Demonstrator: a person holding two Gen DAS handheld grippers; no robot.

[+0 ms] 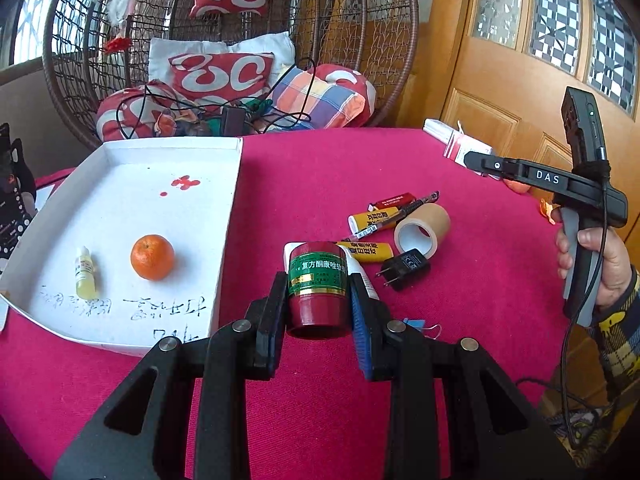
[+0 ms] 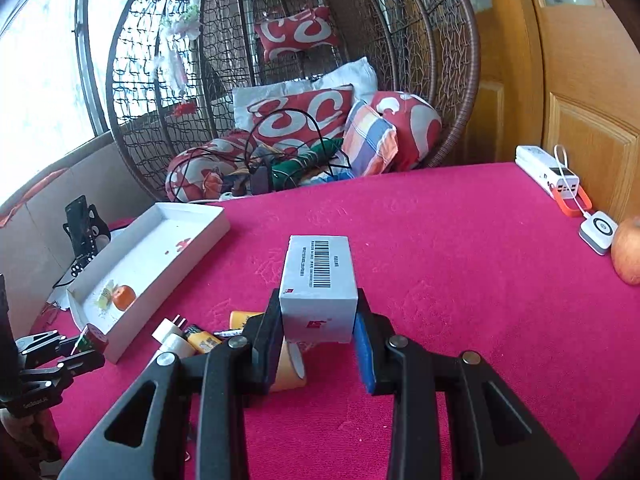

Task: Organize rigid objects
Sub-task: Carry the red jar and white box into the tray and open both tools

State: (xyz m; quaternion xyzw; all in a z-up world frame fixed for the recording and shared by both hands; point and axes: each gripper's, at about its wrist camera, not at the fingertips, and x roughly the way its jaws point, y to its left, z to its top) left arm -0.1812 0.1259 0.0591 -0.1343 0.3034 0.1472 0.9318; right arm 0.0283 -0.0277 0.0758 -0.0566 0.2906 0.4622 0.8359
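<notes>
My left gripper (image 1: 318, 292) is shut on a dark red jar with a green label (image 1: 318, 280), held just right of the white tray (image 1: 120, 184). The tray holds an orange (image 1: 152, 257) and a small yellow dropper bottle (image 1: 85, 272). My right gripper (image 2: 318, 320) is shut on a white barcoded box (image 2: 318, 276), held above the red tablecloth. Loose items lie on the cloth: a tape roll (image 1: 422, 232), a black plug adapter (image 1: 404, 269), yellow tubes (image 1: 370, 216), a pen (image 1: 400, 214). The left gripper with the jar (image 2: 94, 340) shows at the left of the right wrist view.
A wicker hanging chair with cushions (image 1: 224, 76) stands behind the table. A wooden door (image 1: 520, 92) is at the right. A power bank (image 2: 548, 176), a small white device (image 2: 599, 232) and an apple (image 2: 628, 252) lie near the table's right edge.
</notes>
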